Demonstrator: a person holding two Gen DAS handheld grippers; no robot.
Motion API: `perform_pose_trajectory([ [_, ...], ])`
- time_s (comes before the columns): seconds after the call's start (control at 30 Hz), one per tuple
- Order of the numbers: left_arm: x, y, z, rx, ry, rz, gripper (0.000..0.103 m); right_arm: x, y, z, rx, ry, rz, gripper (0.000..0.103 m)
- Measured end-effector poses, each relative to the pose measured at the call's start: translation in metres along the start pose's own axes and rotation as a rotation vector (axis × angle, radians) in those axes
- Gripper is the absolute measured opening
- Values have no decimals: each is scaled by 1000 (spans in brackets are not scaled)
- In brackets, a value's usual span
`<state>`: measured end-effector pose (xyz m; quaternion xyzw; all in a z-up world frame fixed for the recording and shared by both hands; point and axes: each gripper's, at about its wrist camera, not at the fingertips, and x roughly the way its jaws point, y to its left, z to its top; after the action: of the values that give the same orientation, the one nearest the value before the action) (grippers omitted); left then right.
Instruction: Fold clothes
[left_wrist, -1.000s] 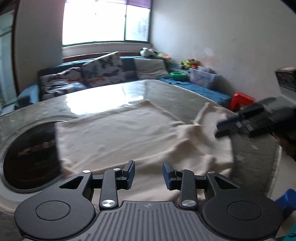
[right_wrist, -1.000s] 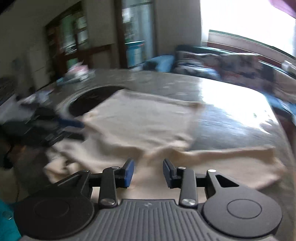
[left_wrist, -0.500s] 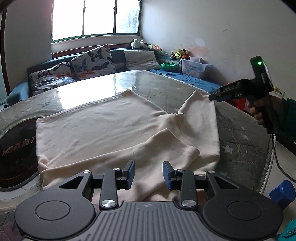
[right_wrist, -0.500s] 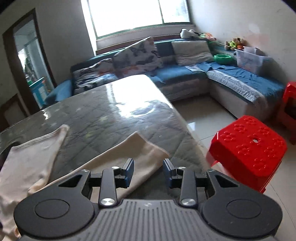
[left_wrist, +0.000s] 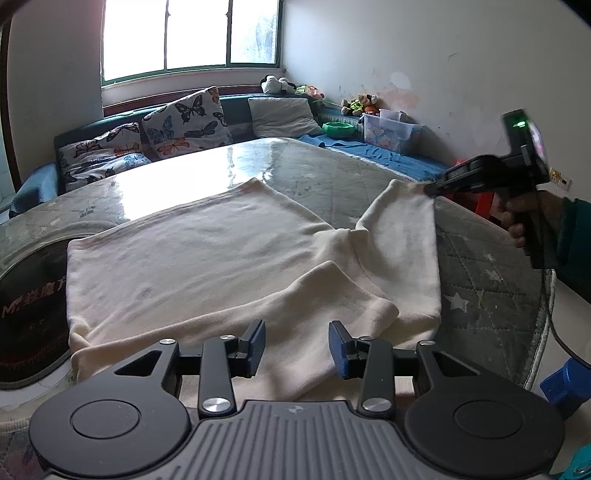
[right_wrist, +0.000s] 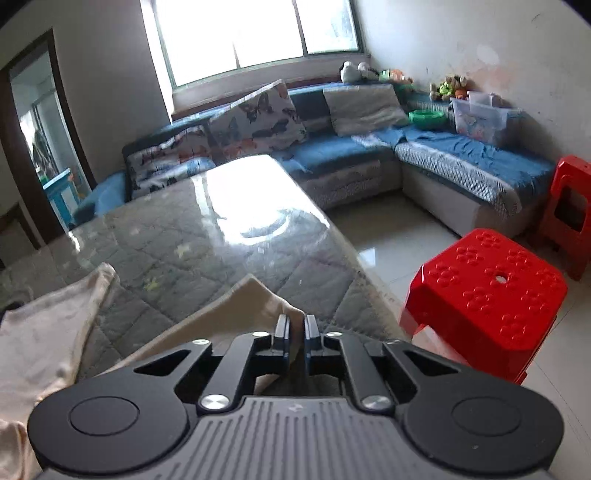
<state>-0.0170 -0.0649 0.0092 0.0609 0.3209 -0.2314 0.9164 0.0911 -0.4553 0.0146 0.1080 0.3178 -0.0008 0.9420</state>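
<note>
A: How is the garment (left_wrist: 207, 258) being presented?

B: One cream long-sleeved garment is being shown spread flat on the padded surface (left_wrist: 480, 280), its body lying across the middle. One sleeve (left_wrist: 332, 306) is lying folded over the lower body, just ahead of the left tongs (left_wrist: 297, 345); the other sleeve (left_wrist: 402, 229) is being stretched out toward the surface's right edge.

A: How are the two tongs being held?

B: The left tongs are being held wide apart above the near hem, nothing being gripped. The right tongs (right_wrist: 296, 339) are being closed narrowly on the cuff (right_wrist: 258, 299) of the outstretched sleeve, with cloth being pinched between the pads. The cuff is probably being held so that the sleeve can be drawn taut or carried across the body.

A: What else is being counted?

B: Two red stools (right_wrist: 487, 295) are being shown on the floor beside the surface, and one person's hand (left_wrist: 517, 218) is being seen on the right handle.
</note>
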Motion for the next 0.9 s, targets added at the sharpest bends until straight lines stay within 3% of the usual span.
perform_pose_trajectory([
  [0.23, 12, -6, 6, 22, -8, -7, 43, -55, -2, 1, -19, -109, 44, 5],
  [0.5, 17, -7, 5, 28, -8, -7, 45, -94, 20, 8, -73, -156, 121, 5],
  [0.73, -16, 15, -2, -19, -61, 40, 47, -131, 86, 24, -204, -198, 286, 5],
  [0.9, -40, 38, -19, -77, -86, 105, 47, -142, 149, 20, -324, -172, 421, 5],
])
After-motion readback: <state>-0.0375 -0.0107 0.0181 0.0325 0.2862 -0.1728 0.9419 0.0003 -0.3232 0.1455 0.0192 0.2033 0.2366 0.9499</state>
